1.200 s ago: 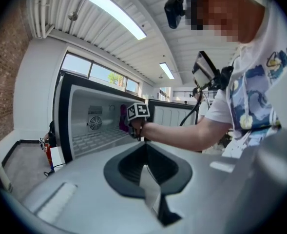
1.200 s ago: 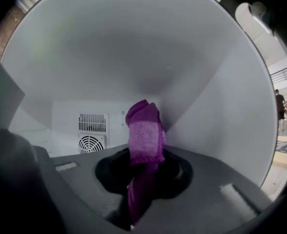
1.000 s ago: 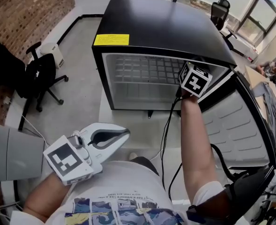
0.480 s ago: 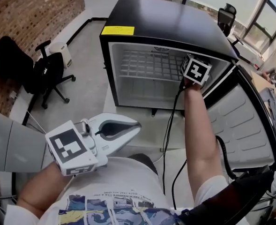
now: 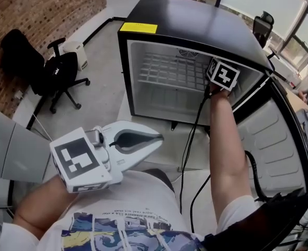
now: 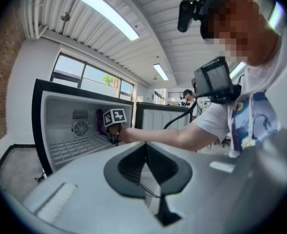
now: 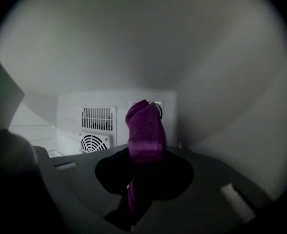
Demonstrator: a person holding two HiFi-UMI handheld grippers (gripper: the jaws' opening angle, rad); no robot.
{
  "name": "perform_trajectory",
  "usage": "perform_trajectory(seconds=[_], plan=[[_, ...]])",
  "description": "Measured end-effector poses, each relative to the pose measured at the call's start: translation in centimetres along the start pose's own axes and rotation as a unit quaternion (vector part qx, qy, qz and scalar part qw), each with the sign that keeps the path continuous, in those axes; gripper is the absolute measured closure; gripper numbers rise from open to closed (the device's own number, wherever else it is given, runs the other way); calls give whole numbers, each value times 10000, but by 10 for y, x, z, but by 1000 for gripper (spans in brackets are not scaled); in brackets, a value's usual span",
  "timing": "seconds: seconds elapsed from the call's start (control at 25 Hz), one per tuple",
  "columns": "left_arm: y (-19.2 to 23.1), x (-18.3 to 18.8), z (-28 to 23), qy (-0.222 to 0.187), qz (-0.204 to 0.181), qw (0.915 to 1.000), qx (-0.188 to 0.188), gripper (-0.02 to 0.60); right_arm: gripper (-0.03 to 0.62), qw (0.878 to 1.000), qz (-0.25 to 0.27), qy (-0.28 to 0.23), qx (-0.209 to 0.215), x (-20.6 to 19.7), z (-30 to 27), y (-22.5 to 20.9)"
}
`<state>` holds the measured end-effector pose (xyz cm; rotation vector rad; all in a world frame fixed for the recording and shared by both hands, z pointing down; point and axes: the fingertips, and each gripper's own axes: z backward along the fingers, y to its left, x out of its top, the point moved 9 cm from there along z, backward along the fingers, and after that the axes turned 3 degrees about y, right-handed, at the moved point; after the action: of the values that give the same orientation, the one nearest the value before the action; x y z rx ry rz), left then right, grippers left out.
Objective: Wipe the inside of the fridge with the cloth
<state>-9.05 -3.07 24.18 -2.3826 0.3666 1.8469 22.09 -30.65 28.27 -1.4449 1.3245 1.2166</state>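
The black mini fridge (image 5: 195, 25) stands open, its white inside and wire shelf (image 5: 169, 69) in view. My right gripper (image 7: 143, 152) reaches into the upper right of the cavity, and only its marker cube (image 5: 223, 75) shows in the head view. It is shut on a purple cloth (image 7: 144, 126), which sticks up between the jaws near the right wall, in front of the back panel's fan grille (image 7: 94, 143). My left gripper (image 5: 160, 138) hangs outside by the person's chest, shut and with nothing in it. The left gripper view shows the cloth (image 6: 100, 121) inside the fridge.
The fridge door (image 5: 269, 140) hangs open to the right. A black cable (image 5: 187, 145) runs down from the right gripper. A black office chair (image 5: 54, 75) and a white bin (image 5: 75, 48) stand left, near the brick wall. A grey cabinet (image 5: 7, 150) is at my left.
The right gripper stays in the fridge's upper right with the cloth. The left gripper has drifted slightly right and up in the head view, which has itself shifted.
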Motion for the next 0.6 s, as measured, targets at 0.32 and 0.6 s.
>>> perform_trajectory(seconds=[0.32,0.6], plan=[[1,3,-4,107,222,9997,-18,578,536,9988,80,-76,484,5,-8,27],[7,2,2,77,159,9998,-19,578,536,9954,245,-159,914,5,-4,62]])
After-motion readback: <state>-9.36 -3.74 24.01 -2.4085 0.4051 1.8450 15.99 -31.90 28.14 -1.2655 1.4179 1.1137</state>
